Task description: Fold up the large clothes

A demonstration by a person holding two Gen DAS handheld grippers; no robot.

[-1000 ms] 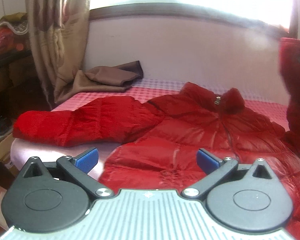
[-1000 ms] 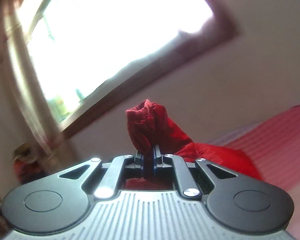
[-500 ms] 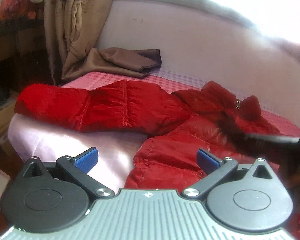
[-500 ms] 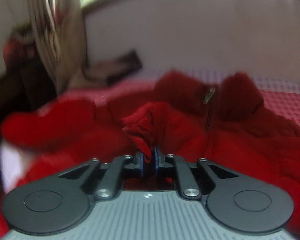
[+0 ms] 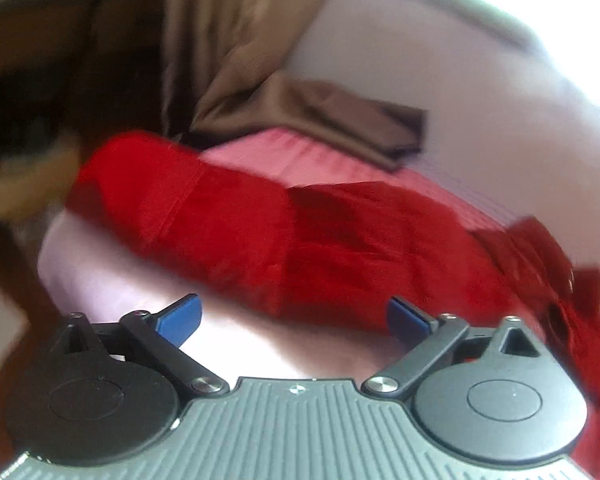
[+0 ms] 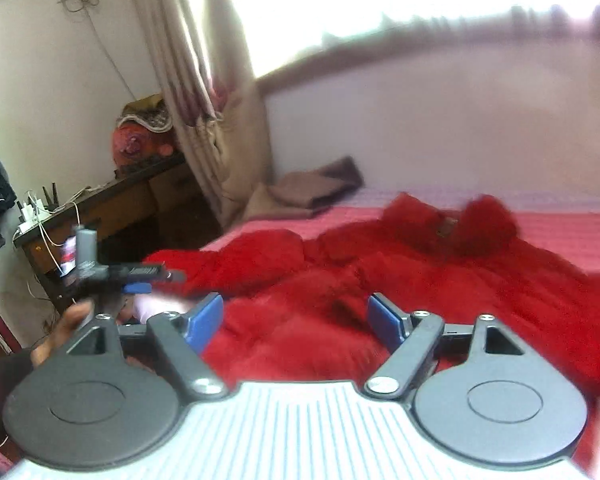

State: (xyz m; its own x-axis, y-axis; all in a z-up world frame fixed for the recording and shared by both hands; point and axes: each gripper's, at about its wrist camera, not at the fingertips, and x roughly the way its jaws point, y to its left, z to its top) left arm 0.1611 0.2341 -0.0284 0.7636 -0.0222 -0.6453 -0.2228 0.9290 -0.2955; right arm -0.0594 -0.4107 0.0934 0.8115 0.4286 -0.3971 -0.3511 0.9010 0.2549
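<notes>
A red puffy jacket (image 6: 440,280) lies spread on the pink bed, collar toward the far wall. In the left wrist view its left sleeve (image 5: 240,220) stretches out toward the bed's left edge. My left gripper (image 5: 294,316) is open and empty, just in front of that sleeve. My right gripper (image 6: 296,320) is open and empty, over the jacket's body. The left gripper also shows in the right wrist view (image 6: 140,280), held by a hand at the left.
A brown folded cloth (image 6: 316,188) lies at the bed's far left corner under a beige curtain (image 6: 208,100). A dark wooden desk (image 6: 100,208) with cables stands left of the bed. The wall and a bright window run behind the bed (image 6: 560,232).
My right gripper has let go of the right sleeve, which it brought down onto the jacket, and now stands open. My left gripper has swung left toward the left sleeve.
</notes>
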